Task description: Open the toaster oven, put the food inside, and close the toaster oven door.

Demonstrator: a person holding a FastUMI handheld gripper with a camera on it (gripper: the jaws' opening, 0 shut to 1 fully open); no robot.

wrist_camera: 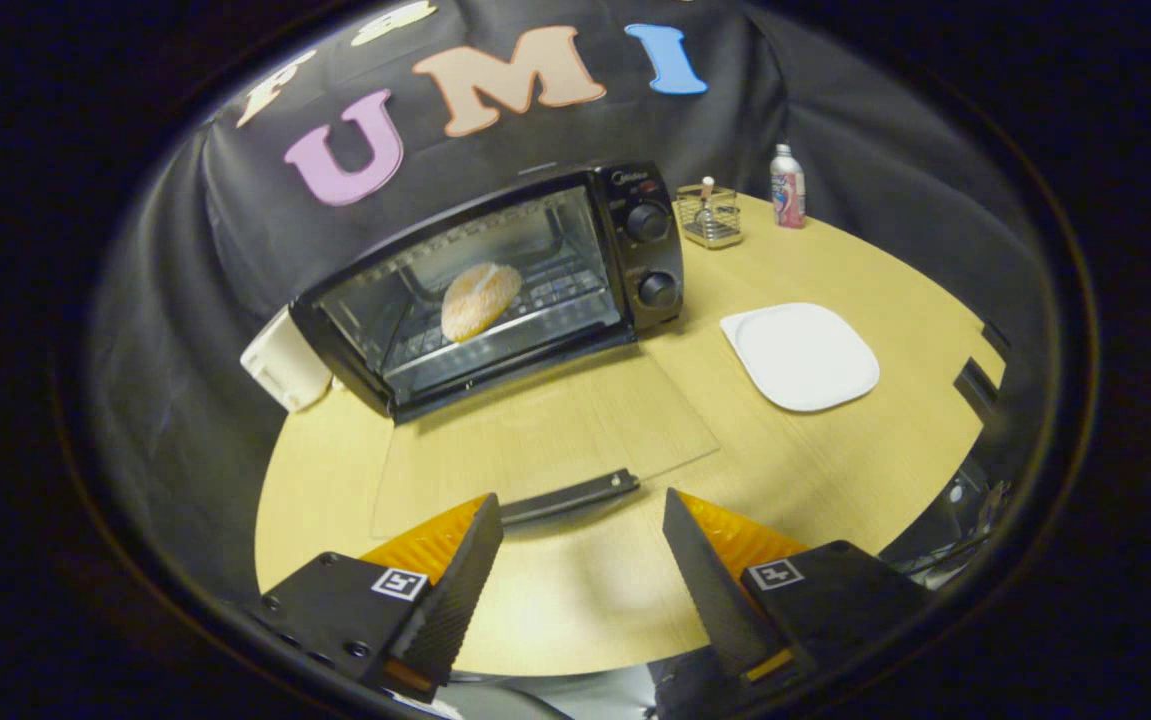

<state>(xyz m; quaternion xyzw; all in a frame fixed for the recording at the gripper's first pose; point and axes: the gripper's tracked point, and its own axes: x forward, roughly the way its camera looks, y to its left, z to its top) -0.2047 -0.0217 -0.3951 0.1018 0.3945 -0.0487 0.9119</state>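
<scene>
Item 1, my jaws [583,560]: spread wide, holding nothing, both fingers [455,590] hanging above the near part of the tabletop [835,470].

Item 2, door handle [567,497]: a dark bar just ahead of my fingers, between them and a little toward the left one. It ran along the free edge of the glass door.

Item 3, glass door [545,430]: folded fully down and lying flat over the tabletop, clear enough that the wood showed through. I judged it stiff, hinged at the toaster oven's foot, smooth and likely slippery on the pane. The handle was the place to take hold or push from beneath; the glass itself was best left alone.

Item 4, toaster oven [495,290]: black box beyond the door, mouth open, two knobs [652,255] on its right panel. I judged it heavy enough to stay put under a gentle lift of the door.

Item 5, bread [480,300]: a round, pale-brown piece on the wire rack inside. Food was already placed; closing the door was the step left.

Item 6, white plate [801,356]: bare, right of the oven.

Item 7, wire basket [708,216] and bottle [787,187]: at the far edge, well apart from the door.

Item 8, white box [282,362]: tucked against the oven's left side.
</scene>
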